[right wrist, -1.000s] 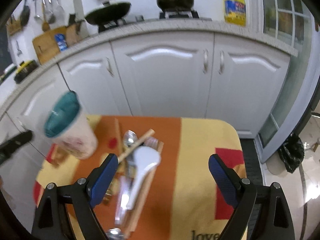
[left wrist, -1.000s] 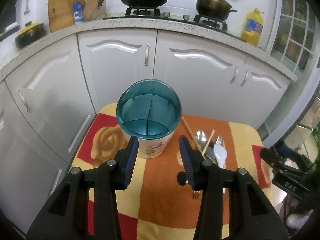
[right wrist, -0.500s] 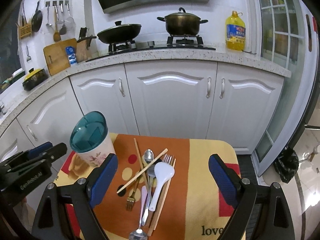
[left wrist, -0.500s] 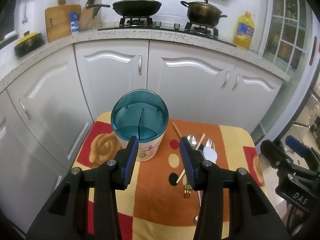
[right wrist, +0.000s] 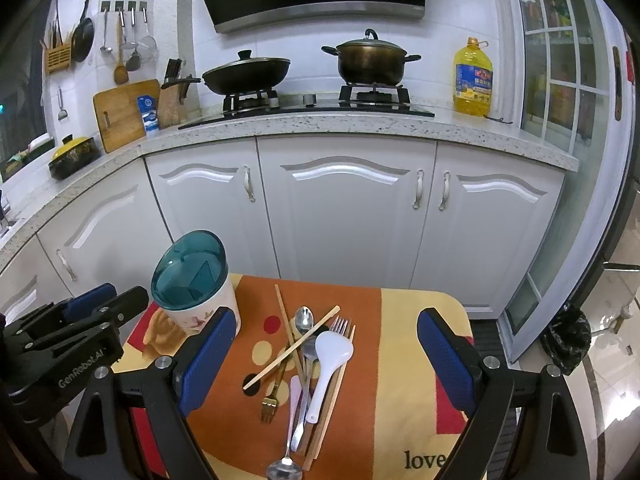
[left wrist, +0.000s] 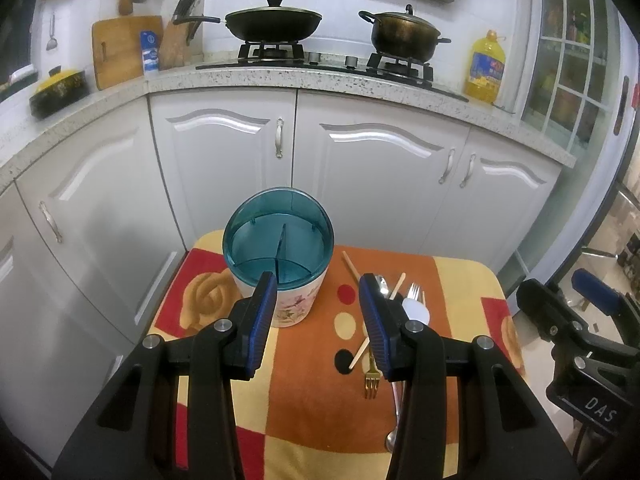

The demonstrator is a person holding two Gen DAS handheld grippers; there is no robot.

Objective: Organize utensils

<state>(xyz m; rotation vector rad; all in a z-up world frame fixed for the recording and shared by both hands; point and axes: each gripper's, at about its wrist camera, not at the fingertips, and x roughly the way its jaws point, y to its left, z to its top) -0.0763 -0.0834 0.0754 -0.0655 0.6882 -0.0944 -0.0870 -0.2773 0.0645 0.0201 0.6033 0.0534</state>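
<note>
1. Left wrist view: my left gripper point(left wrist: 318, 312) hovered above the small counter point(left wrist: 460, 280), which was covered by a soft cloth with orange, yellow and red blocks. Its jaws stood wide and held nothing; the blue ribbed pads were bare.
2. The utensil holder point(left wrist: 279, 256) stood upright at the far left part of the cloth, beyond my left jaw. It was a round cup with a pale flowered wall and a clear teal top, parted inside into compartments. All of them looked empty.
3. From this I judged that the task was only at its start: nothing was sorted yet.
4. Right wrist view: my right gripper point(right wrist: 326, 356) also hung over the cloth with its jaws very wide and empty.
5. The utensils lay in one loose heap just right of the holder: a white plastic rice spoon point(right wrist: 330, 360), smooth and broad; a steel spoon point(right wrist: 304, 320); a silver fork point(right wrist: 340, 326); a small gold fork point(right wrist: 270, 404); thin wooden chopsticks point(right wrist: 290, 350), one crossing over the others; and a long ladle-like spoon point(right wrist: 285, 468) at the near edge.
6. The next move, I think, called for a low pinch on one piece from the top of the heap. The crossing chopstick or the white spoon seemed easiest; the thin, slippery metal handles lay flat and partly covered.
</note>
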